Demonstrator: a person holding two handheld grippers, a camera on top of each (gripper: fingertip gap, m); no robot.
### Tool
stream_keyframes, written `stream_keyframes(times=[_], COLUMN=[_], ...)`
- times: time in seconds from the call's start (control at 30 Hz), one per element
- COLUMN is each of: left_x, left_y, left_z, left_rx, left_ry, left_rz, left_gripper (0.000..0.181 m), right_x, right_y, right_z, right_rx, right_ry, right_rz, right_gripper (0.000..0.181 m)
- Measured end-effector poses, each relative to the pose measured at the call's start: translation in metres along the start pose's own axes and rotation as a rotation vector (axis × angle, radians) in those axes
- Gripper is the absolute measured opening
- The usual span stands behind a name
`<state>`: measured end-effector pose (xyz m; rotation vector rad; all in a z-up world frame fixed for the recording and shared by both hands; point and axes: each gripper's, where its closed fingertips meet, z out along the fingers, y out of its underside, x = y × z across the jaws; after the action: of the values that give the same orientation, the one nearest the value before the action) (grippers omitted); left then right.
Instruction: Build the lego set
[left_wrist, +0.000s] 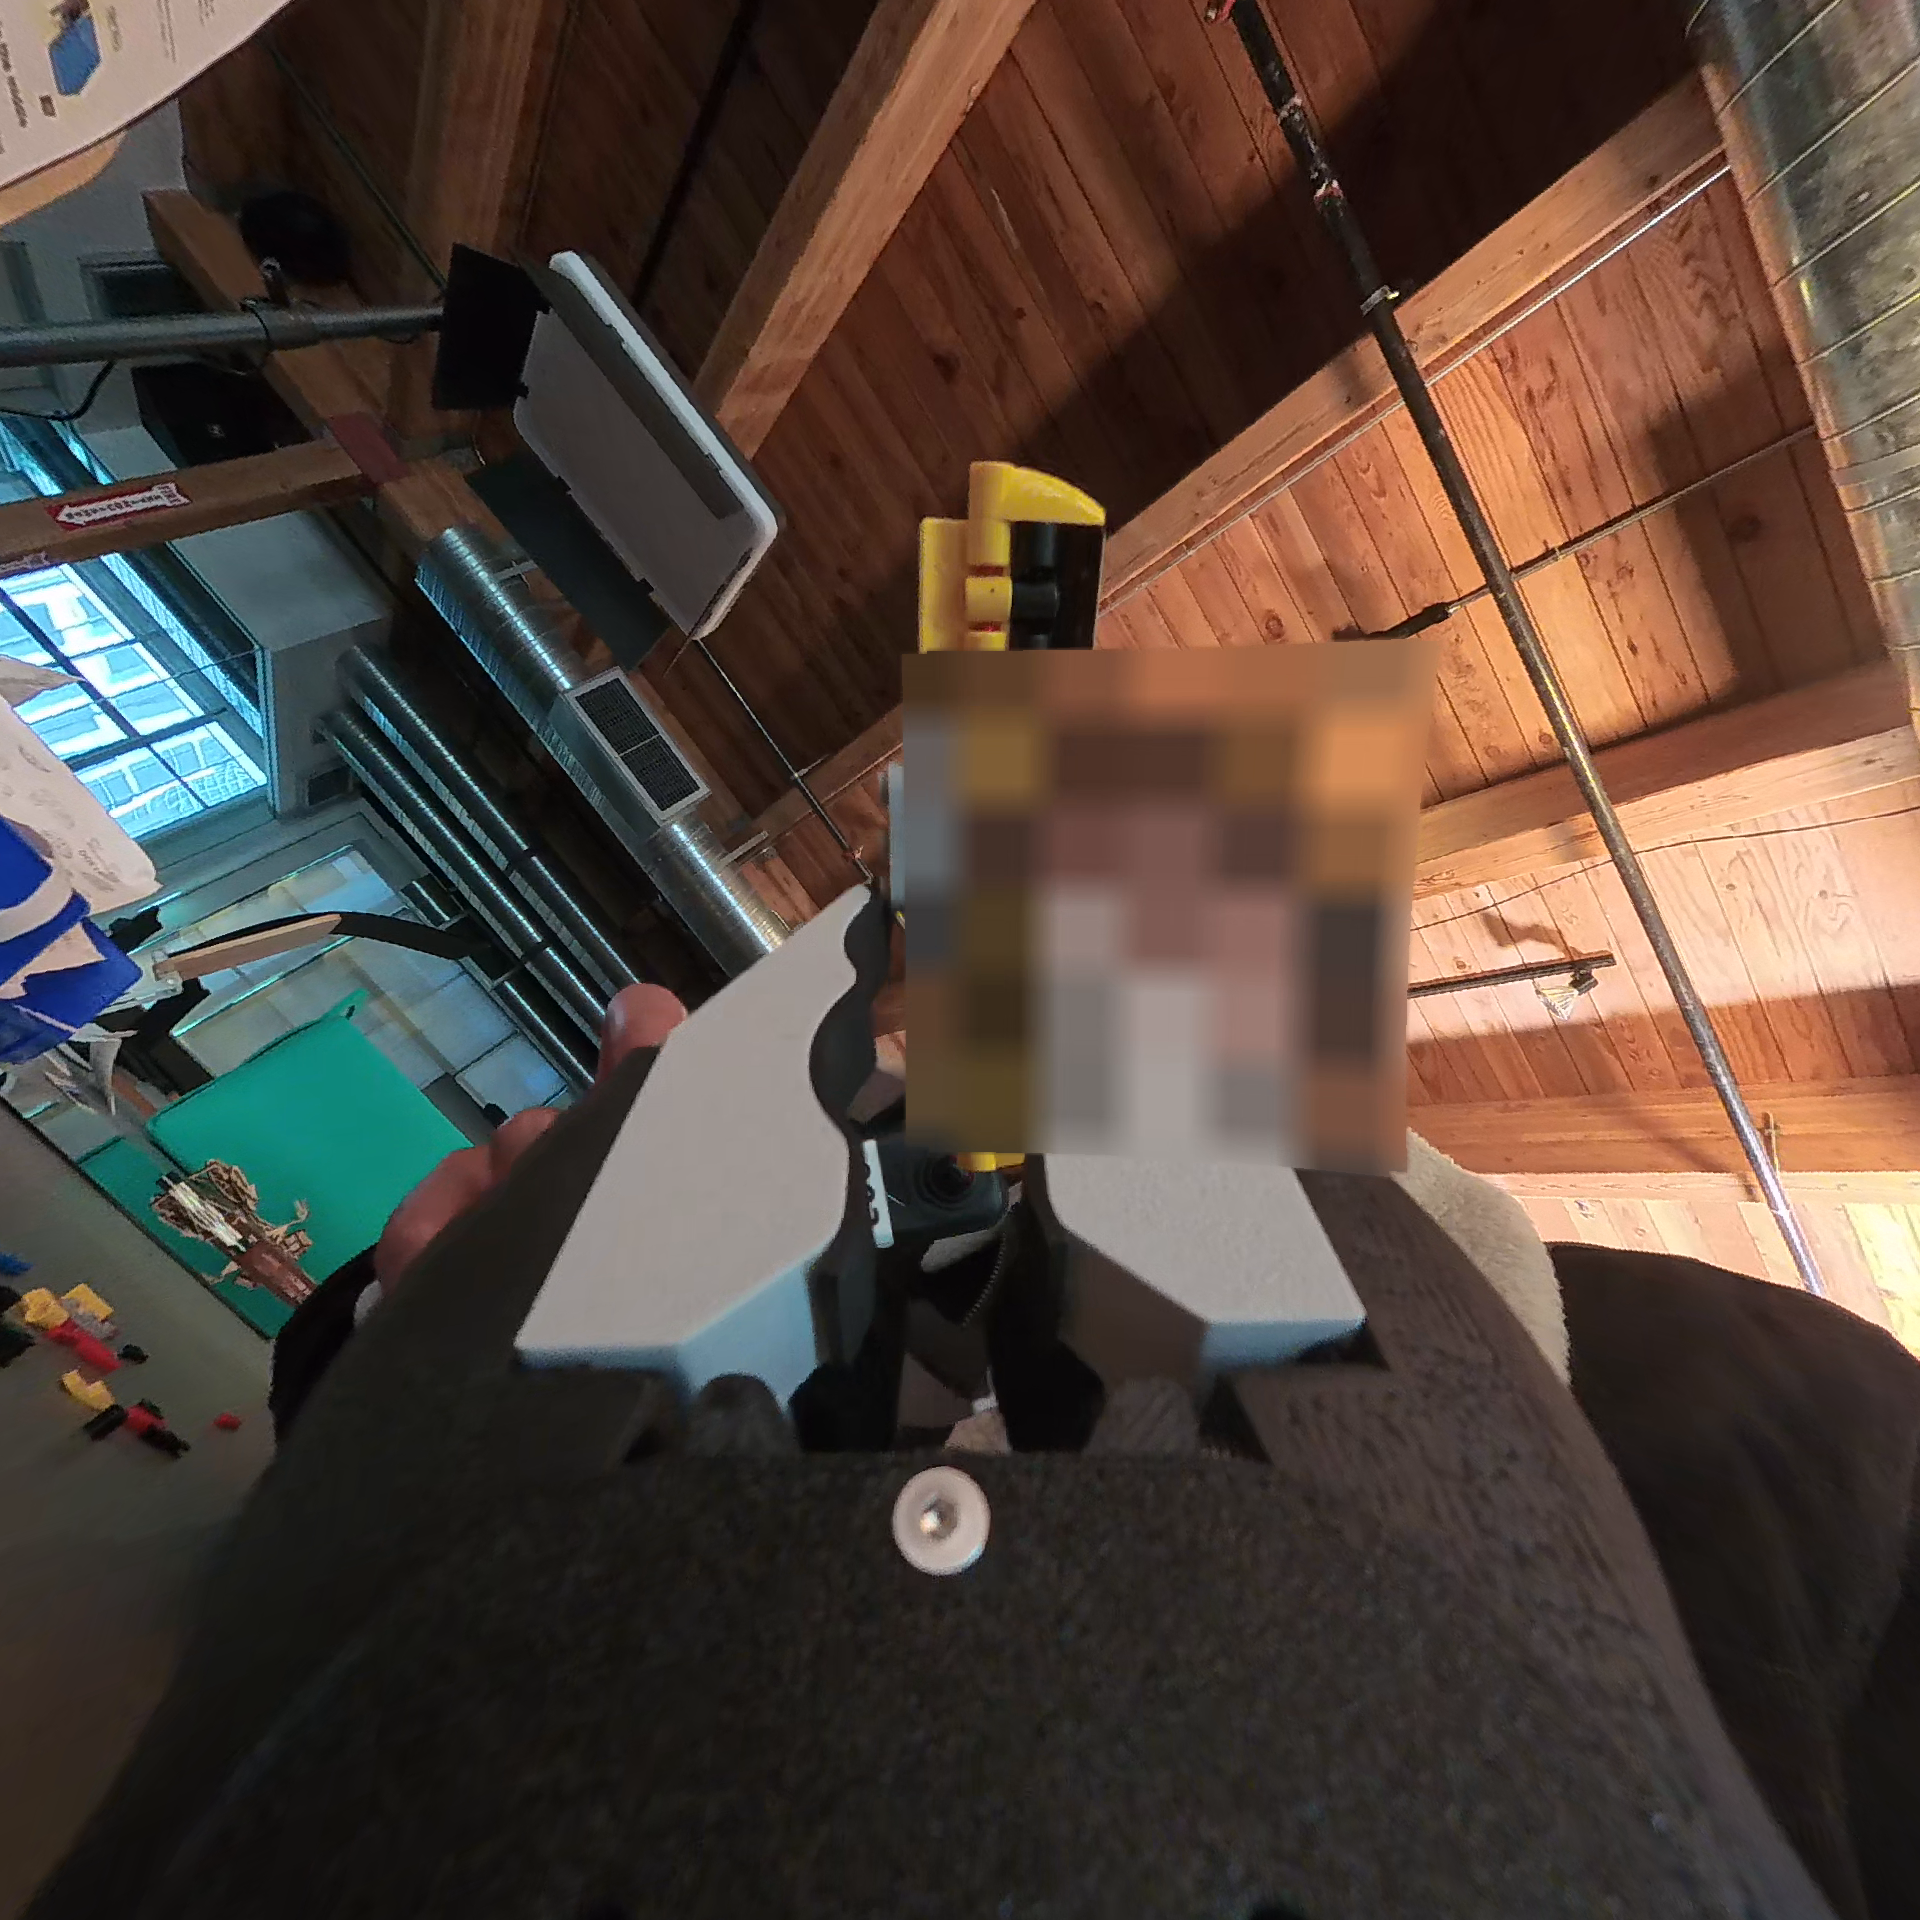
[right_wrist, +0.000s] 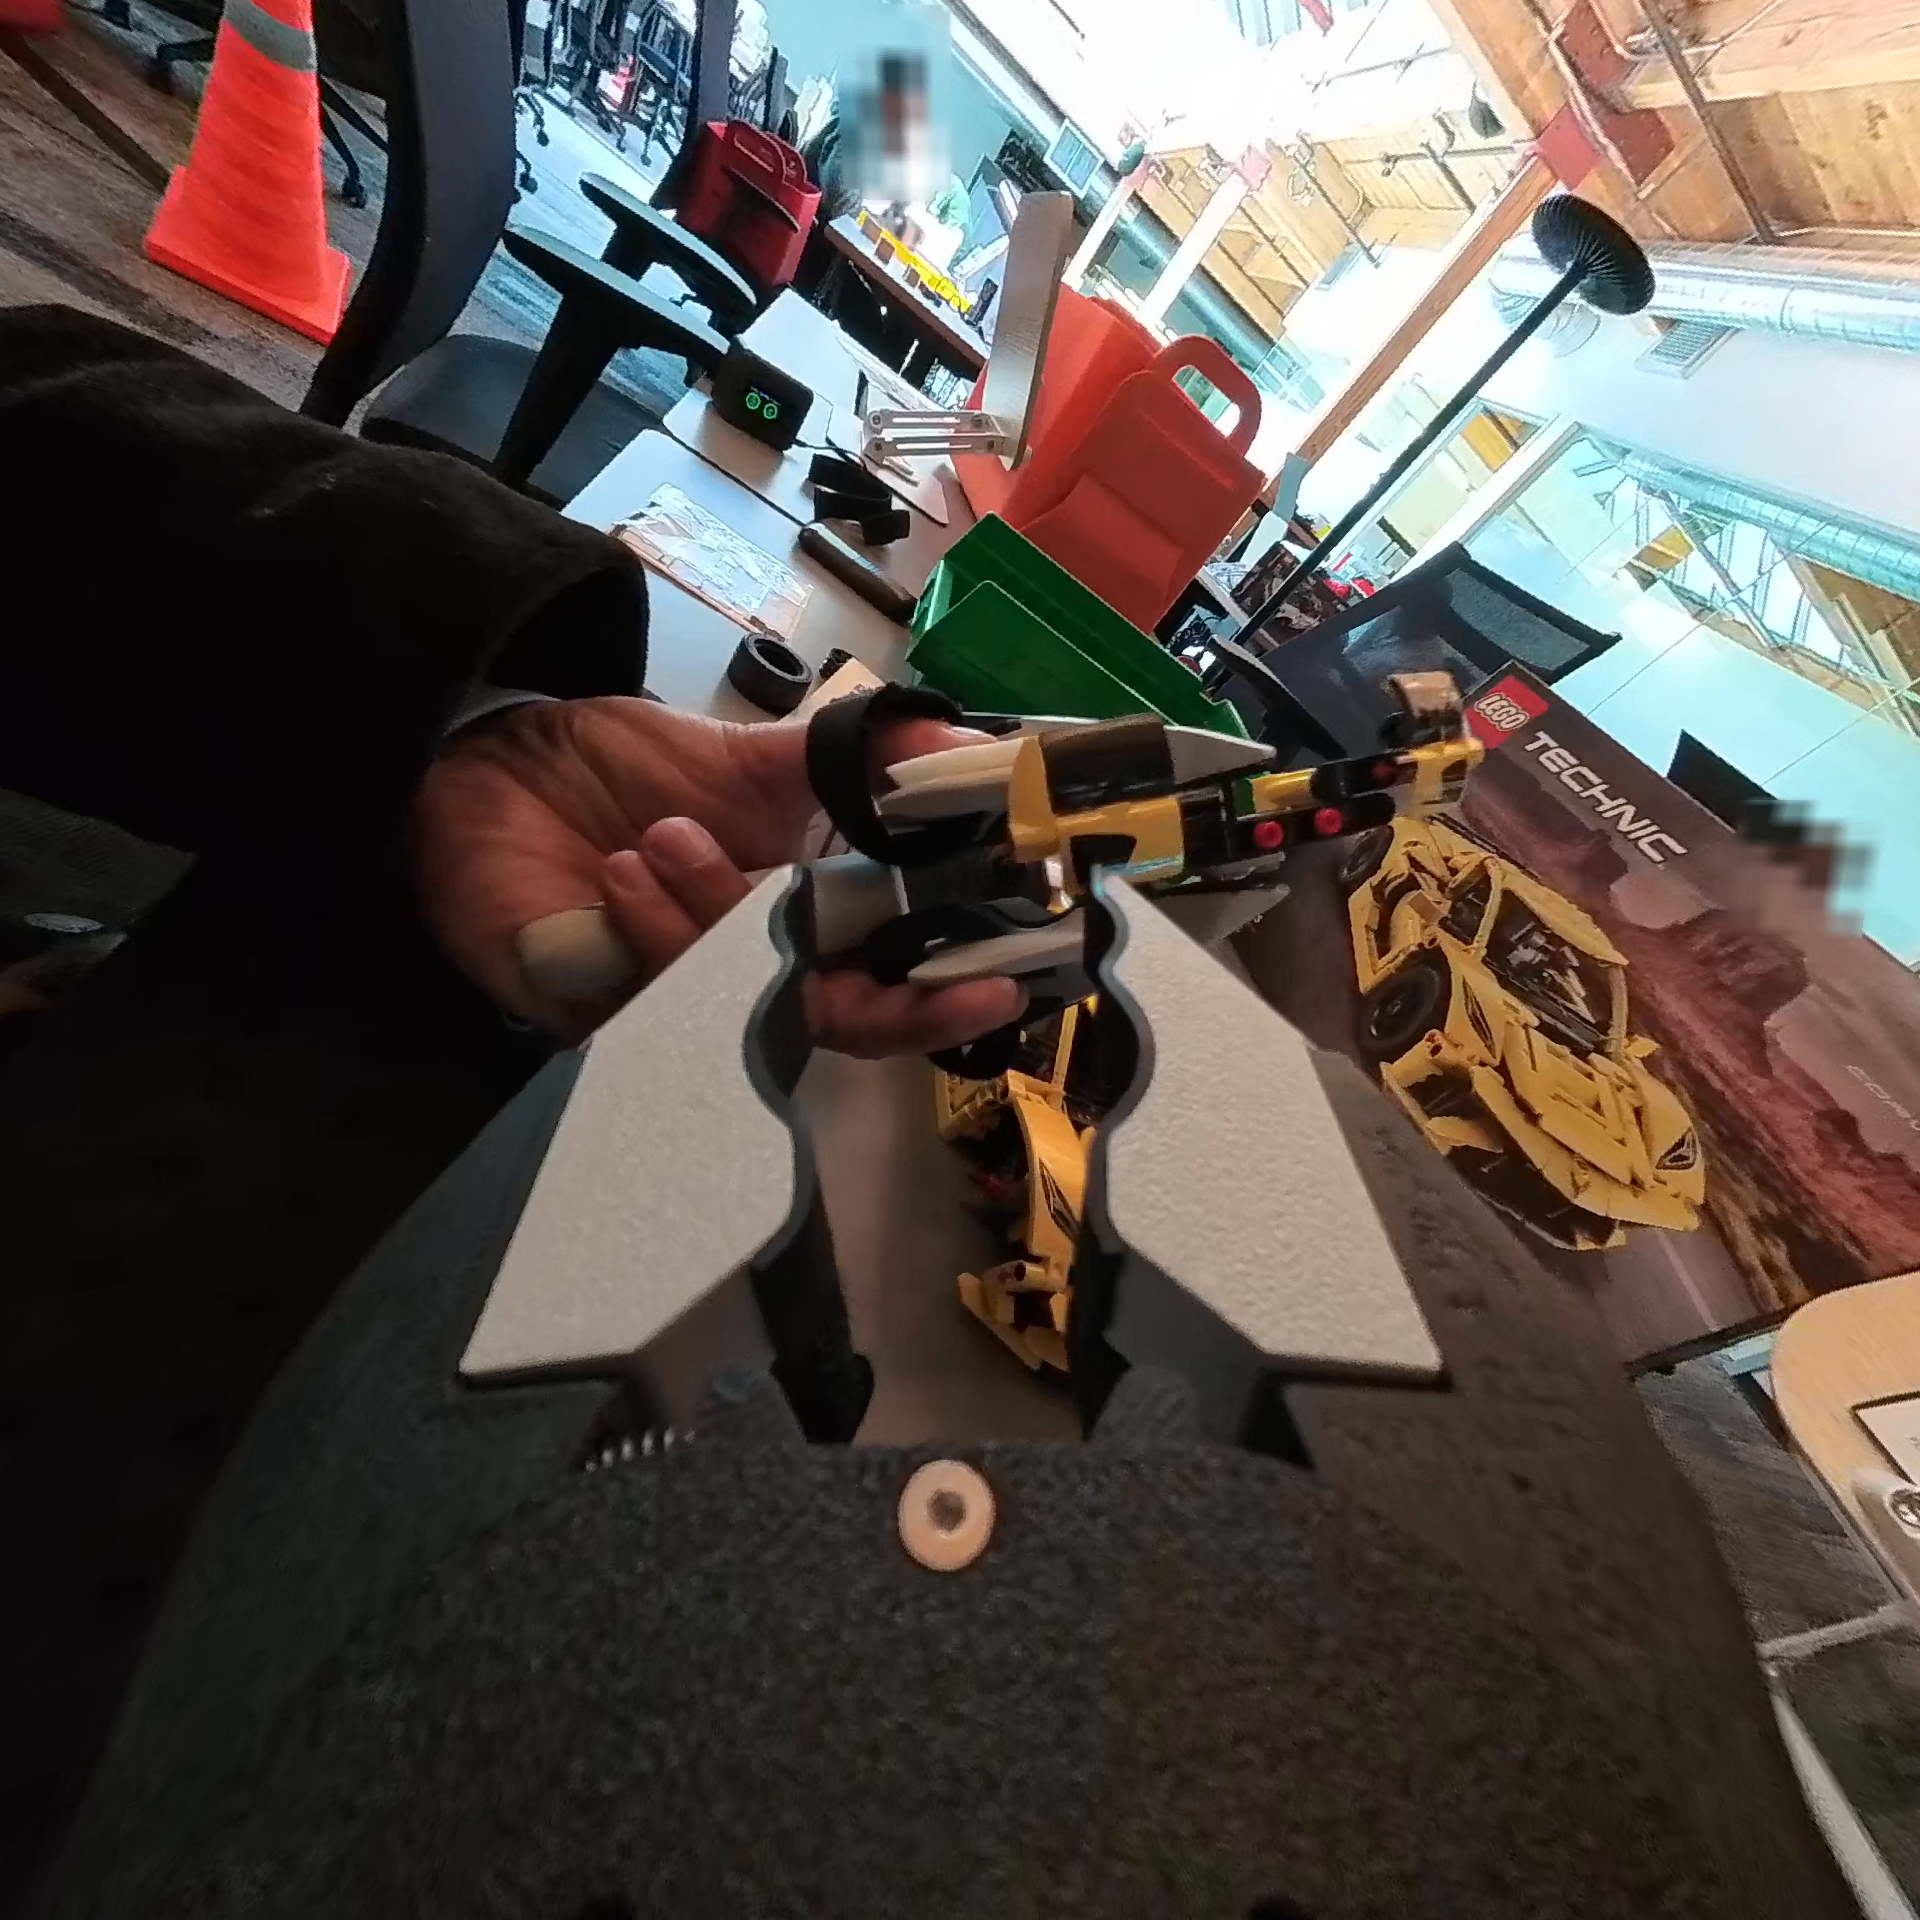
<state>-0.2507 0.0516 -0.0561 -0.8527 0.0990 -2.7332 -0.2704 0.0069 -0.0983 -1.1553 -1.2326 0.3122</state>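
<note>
**Slip risk: sub-assembly held high, away from the table**

Your left gripper is clamped on the yellow-and-black sub-assembly, which you hold in the air, tilted up toward the ceiling and well above the table. A mosaic patch hides most of the grip in the left wrist view, so you cannot judge how deep the piece sits between the fingers.

Your right gripper has its jaws apart with nothing between them. One fingertip sits just under the sub-assembly and seems to touch it.

The main danger is leverage. The arm with the red pins reaches far past the clamp, so a push from the right fingertip could pivot the piece or pop a joint loose. A dropped part would likely fall toward the partly built yellow car below, or among the loose pieces on the table. The two grippers are also crowded together, so closing the right one blindly could pinch the left finger rather than the brick.
</note>
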Motion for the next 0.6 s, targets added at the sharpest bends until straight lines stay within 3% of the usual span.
stream_keyframes(times=[0.3, 0.43, 0.6], left_x=[0.001, -0.001, -0.003], left_y=[-0.003, -0.001, -0.001], left_z=[-0.001, -0.001, -0.001], left_rx=[0.014, 0.003, 0.000], left_ry=[0.002, -0.013, -0.023], left_rz=[0.007, 0.009, 0.011], left_gripper=[0.020, 0.020, 0.020], right_x=[-0.003, 0.006, -0.011], right_y=[-0.001, -0.008, -0.003], right_z=[-0.002, -0.005, 0.000], right_rx=[0.001, 0.043, 0.021], right_ry=[-0.018, 0.032, -0.036], right_rz=[-0.002, -0.003, -0.025], right_gripper=[0.042, 0.053, 0.054])
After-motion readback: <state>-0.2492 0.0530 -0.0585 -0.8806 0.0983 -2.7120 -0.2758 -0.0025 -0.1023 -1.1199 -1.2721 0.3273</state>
